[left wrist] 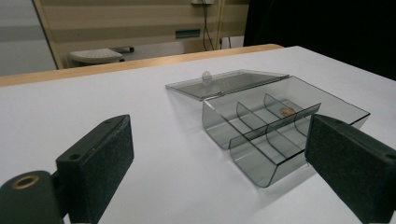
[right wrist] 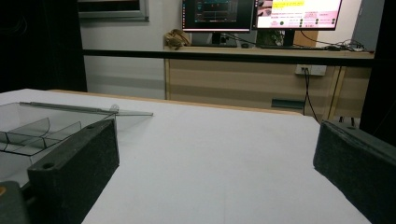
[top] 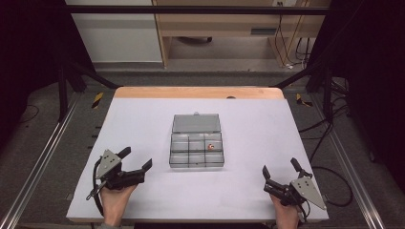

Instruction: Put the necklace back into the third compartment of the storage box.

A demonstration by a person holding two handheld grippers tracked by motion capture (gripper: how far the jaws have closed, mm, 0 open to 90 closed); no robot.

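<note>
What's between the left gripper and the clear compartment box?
Nothing: bare white table separates the left gripper from the compartment box, as the high view shows.

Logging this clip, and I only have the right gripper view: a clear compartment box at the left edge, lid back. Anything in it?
Observer: Yes, one small reddish-brown object sits in a compartment on the right side of the box, in the row next to the lid.
Operator: Is the left gripper near it?
Observer: No, the left gripper is open, left of the box, touching nothing.
Operator: And the right gripper?
Observer: The right gripper is open too, off to the right of the box.
</note>
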